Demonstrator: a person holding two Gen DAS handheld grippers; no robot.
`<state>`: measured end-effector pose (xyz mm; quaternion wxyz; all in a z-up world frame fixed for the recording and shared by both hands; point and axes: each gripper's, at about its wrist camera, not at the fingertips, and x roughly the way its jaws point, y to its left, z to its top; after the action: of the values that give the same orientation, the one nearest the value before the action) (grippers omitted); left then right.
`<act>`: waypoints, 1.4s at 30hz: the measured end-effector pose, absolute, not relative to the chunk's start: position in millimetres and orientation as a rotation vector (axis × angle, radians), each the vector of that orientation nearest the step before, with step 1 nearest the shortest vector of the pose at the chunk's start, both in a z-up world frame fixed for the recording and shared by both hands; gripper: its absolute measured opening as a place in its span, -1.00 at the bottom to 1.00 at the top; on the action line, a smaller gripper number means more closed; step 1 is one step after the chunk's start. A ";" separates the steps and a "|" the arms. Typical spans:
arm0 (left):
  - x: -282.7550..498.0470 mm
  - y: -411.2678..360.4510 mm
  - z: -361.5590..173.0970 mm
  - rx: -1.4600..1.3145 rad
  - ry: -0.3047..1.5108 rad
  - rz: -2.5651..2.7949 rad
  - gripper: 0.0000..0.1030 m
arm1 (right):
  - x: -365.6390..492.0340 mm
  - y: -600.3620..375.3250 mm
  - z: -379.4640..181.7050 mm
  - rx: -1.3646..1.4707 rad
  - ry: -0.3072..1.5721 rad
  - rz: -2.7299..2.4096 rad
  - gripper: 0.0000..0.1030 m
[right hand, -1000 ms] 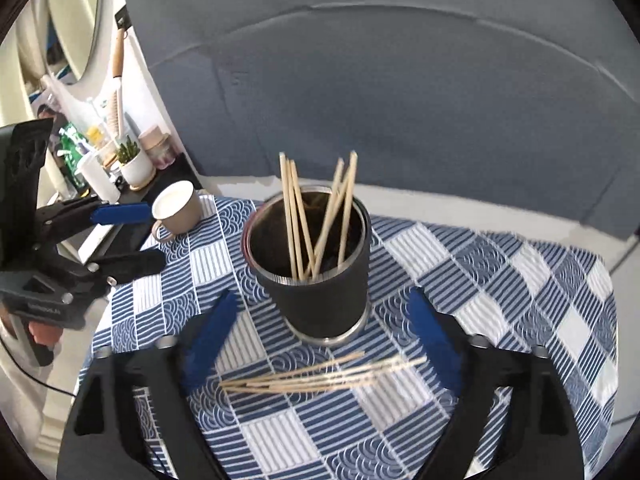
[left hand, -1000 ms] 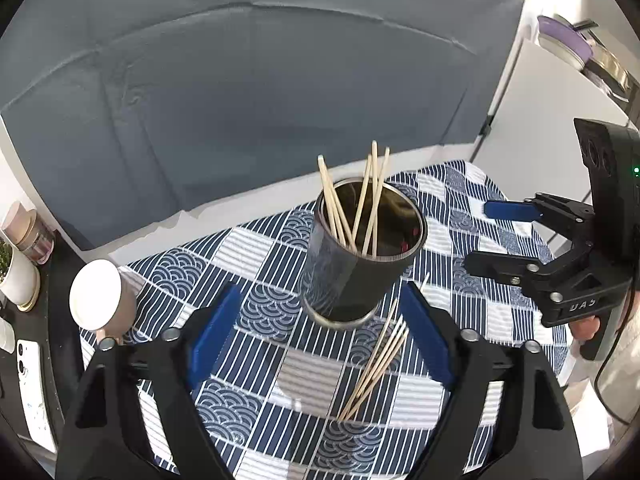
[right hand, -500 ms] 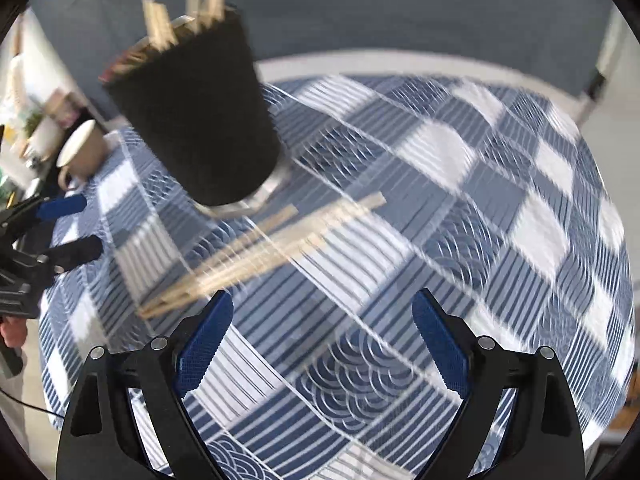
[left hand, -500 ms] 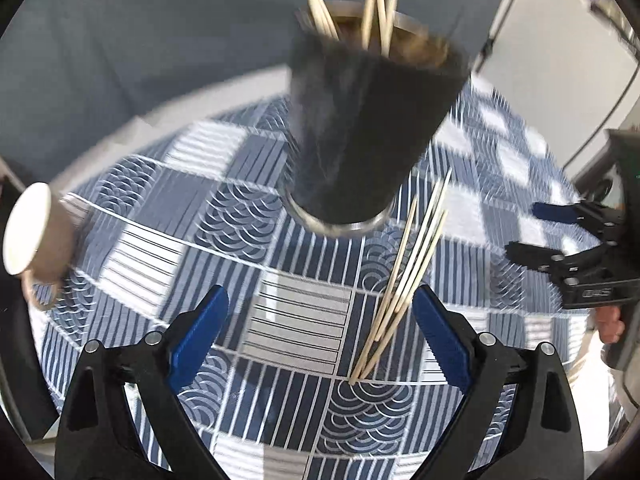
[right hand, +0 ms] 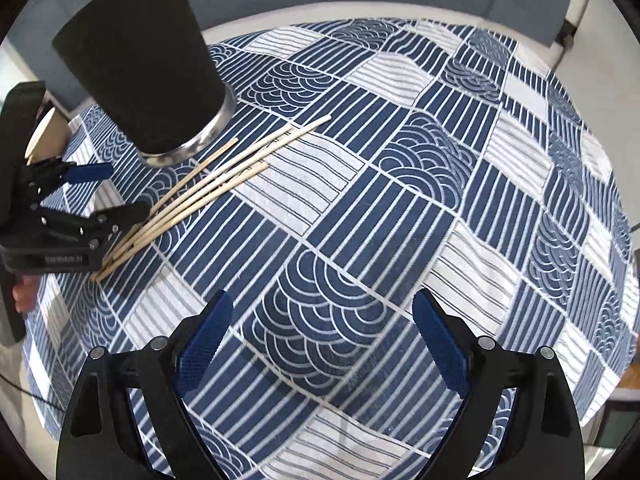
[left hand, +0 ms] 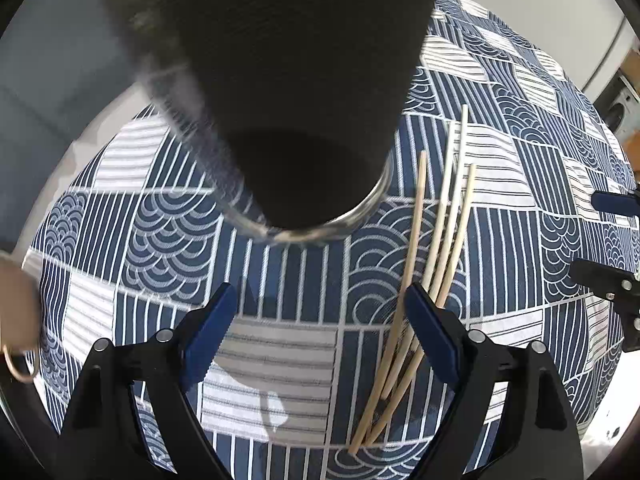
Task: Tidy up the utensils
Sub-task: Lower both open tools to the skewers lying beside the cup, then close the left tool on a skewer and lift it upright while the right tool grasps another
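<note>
Here the left tool [left hand: 316,320] is spread, its jaws just narrowed, with one finger over the sticks [left hand: 432,248] and nothing pinched. The right tool [right hand: 320,336] is spread over bare cloth [right hand: 440,200], mid-bench. Sticks could be scattered if clamped off-centre. The holder [left hand: 288,80], touching none, crowds their far ends; a cup [right hand: 44,136] sits at the bench's left edge.

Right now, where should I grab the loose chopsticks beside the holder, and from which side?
Grip the chopsticks at their bunched end, away from the holder; nearer it they fan apart. Come from above, jaws across them: they lie flat on the tablecloth.
</note>
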<state>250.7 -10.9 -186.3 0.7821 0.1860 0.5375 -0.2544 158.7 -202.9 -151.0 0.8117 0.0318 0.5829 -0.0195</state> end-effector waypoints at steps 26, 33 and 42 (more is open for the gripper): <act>221.7 40.7 -184.3 0.335 1.248 -0.516 -0.83 | 254.1 -162.6 -179.7 0.303 1.422 -0.321 0.54; 203.7 78.9 -184.6 0.201 1.284 -0.439 -0.84 | 257.6 -154.7 -184.3 0.358 1.454 -0.427 0.45; 176.4 107.5 -181.6 0.065 1.303 -0.309 -0.85 | 250.6 -148.5 -173.5 0.346 1.436 -0.424 -0.78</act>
<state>176.4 107.5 -181.6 0.7835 0.0300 0.6039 -0.1433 250.6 -148.5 -173.5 0.7190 0.1564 0.6495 -0.1916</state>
